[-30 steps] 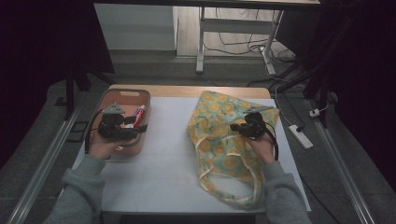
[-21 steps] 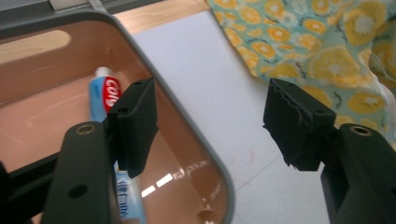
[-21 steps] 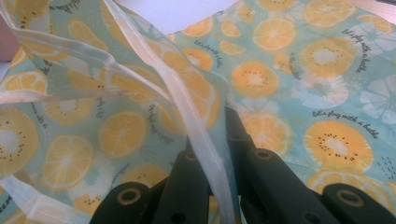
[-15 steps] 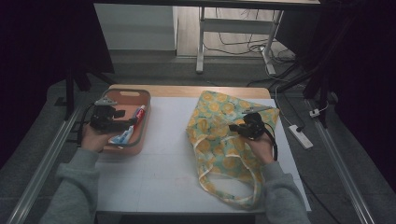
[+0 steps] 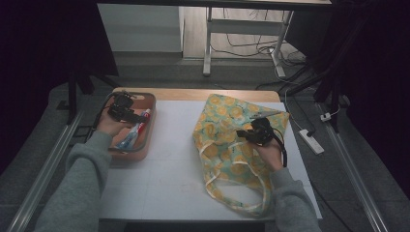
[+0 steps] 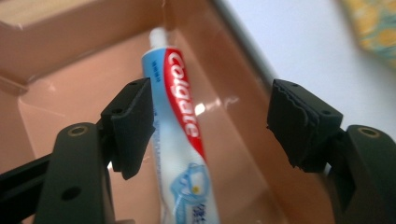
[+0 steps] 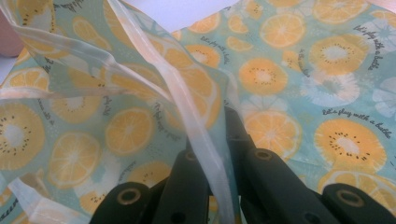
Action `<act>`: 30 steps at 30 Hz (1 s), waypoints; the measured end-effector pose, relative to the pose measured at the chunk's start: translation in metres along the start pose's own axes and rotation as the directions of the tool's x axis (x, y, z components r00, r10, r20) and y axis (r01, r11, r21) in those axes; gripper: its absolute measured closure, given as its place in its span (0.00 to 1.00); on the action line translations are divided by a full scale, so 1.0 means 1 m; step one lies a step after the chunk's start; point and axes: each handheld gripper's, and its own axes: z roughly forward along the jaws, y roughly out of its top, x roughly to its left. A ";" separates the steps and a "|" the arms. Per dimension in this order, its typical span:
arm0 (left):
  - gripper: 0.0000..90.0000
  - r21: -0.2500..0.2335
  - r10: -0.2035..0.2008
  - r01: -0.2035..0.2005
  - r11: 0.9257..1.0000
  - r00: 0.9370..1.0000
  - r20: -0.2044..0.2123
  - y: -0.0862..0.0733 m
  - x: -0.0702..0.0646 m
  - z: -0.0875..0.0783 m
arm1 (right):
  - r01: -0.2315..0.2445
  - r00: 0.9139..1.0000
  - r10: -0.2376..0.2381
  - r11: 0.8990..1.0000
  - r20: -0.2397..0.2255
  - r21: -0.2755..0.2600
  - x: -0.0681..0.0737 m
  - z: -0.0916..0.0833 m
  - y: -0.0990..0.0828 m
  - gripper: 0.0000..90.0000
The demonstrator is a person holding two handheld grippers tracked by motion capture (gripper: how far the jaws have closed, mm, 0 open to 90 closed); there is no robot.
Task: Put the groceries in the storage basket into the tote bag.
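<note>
Because the toothpaste tube (image 6: 180, 140) is a light, soft plastic thing with a glossy skin, it will likely dent under the pads and could slide if pinched near the flat crimped end; a hold across the fuller middle of the body, jaws square to its length, looks safest to me. It lies in the terracotta tray (image 5: 146, 145) at the table's left, cap toward the far corner, resting near the tray's right wall. The left gripper (image 6: 210, 126) hovers over it with its jaws apart, which have just been opening a little further; the tube sits between them, close by the left pad, though I cannot tell that anything presses on it yet.

At the right, the right gripper (image 7: 217, 140) is clenched on the rim of the citrus-print tote bag (image 5: 227, 145), pinching the thin fabric and pale trim so the mouth lifts open.

Compared with a second ago, the left hand has shifted from the tray's middle toward its far left, while the right hand has stayed put on the bag.
</note>
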 end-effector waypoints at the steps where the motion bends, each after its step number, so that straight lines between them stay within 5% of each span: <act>1: 0.36 0.016 -0.006 0.006 1.000 1.000 -0.003 0.001 0.002 0.005 | -0.001 1.000 0.001 1.000 0.001 0.001 0.000 0.000 0.000 1.00; 10: 0.36 0.098 -0.041 0.042 0.994 0.999 -0.008 -0.002 0.016 0.034 | -0.009 1.000 0.009 1.000 0.003 0.002 -0.002 0.000 -0.002 1.00; 19: 0.38 0.156 -0.032 0.030 0.987 0.999 0.012 -0.006 0.016 0.051 | -0.015 1.000 0.015 1.000 0.005 0.004 -0.003 0.001 -0.003 1.00; 30: 0.54 0.187 -0.050 0.058 0.981 0.998 -0.048 -0.012 0.018 0.061 | -0.025 1.000 0.025 1.000 0.015 0.005 -0.006 0.000 -0.004 1.00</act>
